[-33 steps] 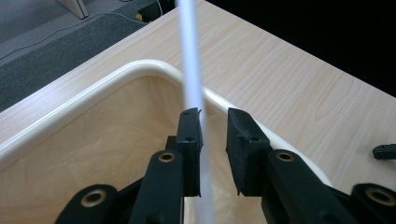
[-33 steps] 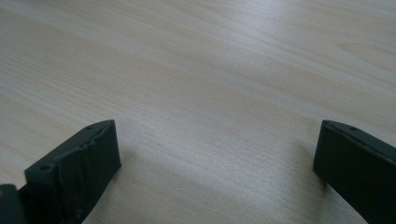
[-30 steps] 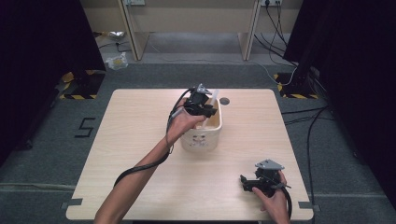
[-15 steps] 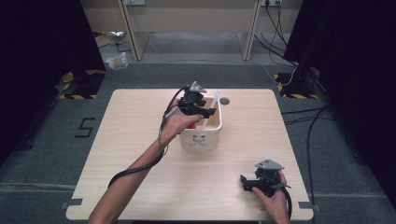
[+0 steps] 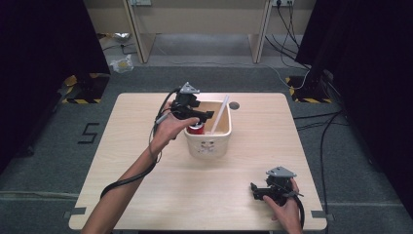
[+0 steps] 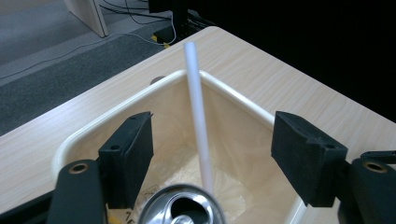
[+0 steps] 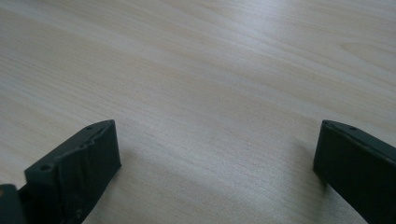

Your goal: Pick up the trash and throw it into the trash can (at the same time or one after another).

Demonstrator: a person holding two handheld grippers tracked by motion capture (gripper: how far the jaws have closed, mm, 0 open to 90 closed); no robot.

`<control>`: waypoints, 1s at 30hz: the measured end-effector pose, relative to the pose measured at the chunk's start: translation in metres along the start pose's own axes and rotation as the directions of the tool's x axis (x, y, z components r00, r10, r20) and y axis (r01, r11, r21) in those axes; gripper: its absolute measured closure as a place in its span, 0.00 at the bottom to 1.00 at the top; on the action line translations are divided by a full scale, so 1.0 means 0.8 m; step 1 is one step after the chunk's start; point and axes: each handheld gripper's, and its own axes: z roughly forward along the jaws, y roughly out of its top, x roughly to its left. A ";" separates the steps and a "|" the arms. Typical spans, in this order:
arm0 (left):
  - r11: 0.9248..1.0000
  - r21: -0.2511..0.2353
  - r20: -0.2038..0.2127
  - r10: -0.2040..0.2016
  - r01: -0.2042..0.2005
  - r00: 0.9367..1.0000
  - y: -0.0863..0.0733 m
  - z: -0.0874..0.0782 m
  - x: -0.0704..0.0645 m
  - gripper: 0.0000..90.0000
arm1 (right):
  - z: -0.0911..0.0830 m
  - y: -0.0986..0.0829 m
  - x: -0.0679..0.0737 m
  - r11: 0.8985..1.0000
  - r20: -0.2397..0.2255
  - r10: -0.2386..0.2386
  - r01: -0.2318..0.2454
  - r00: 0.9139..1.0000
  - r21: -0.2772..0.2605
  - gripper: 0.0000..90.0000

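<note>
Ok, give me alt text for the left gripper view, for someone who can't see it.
The left gripper, its two black fingers spread wide, hovers over a cream plastic bin on a light wooden table. A white tube leans against the bin's far corner, and the silver top of a can sits low between the fingers, untouched.

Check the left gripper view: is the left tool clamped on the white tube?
No, the left tool stands open, and the white tube leans in the tub untouched between its jaws.
</note>
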 end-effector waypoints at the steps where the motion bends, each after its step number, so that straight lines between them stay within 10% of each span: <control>1: 1.000 -0.009 -0.015 0.000 0.000 1.000 -0.002 -0.005 0.004 0.32 | 0.000 0.000 0.000 1.000 0.001 -0.002 0.002 1.000 -0.001 0.01; 30: 0.995 -0.056 -0.093 -0.087 0.082 0.992 -0.058 -0.064 0.074 0.19 | 0.000 0.000 0.000 1.000 0.001 0.000 0.000 1.000 0.001 0.01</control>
